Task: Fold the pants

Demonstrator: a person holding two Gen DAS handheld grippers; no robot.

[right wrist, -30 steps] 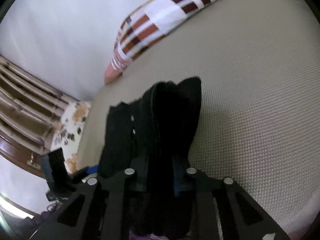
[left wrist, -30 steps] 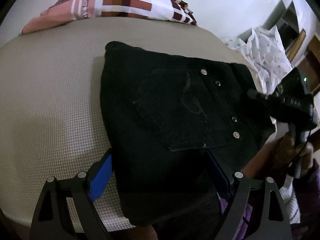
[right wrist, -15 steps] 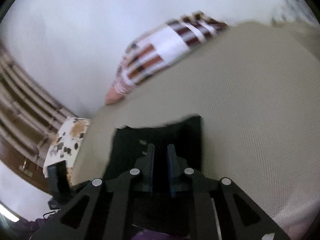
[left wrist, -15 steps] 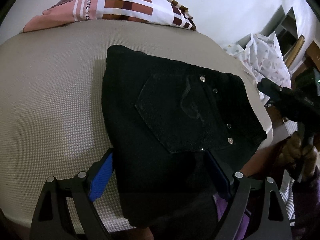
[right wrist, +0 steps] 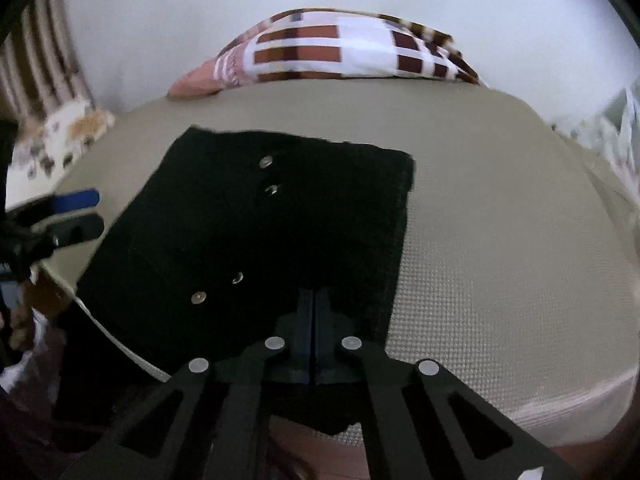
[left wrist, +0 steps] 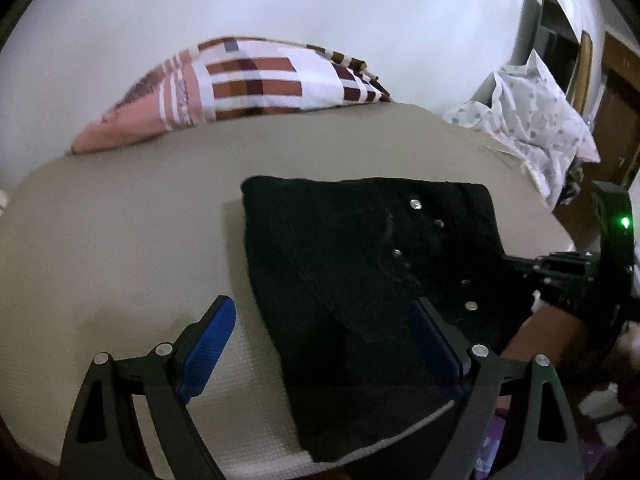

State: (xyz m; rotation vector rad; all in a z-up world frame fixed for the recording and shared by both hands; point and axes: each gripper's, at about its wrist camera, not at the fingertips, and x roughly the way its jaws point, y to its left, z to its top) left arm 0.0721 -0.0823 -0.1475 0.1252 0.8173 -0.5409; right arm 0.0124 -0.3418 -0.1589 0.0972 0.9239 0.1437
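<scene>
The black pants [left wrist: 360, 260] lie folded flat on the beige bed [left wrist: 120, 240], back pocket and metal rivets facing up, with their near end hanging over the bed's front edge. My left gripper [left wrist: 322, 340] is open just above them; its left blue pad [left wrist: 208, 344] is over bare mattress and its right pad [left wrist: 436, 344] over the cloth. In the right wrist view the pants [right wrist: 260, 220] fill the middle. My right gripper [right wrist: 312, 312] hovers over their near edge, shut, with nothing between its fingers. The right gripper [left wrist: 560, 272] also shows at the pants' right side.
A plaid pillow [left wrist: 256, 84] lies at the far end of the bed against the white wall. White floral cloth [left wrist: 536, 120] is heaped past the bed's right side, near wooden furniture. A floral cushion [right wrist: 60, 136] sits off the left side. The bed's front edge [right wrist: 560, 400] runs just below the grippers.
The right gripper let go of the raised fold of pants, swung sideways and shut empty. The pants now lie flat. The left gripper rose and tilted up a little, still open.
</scene>
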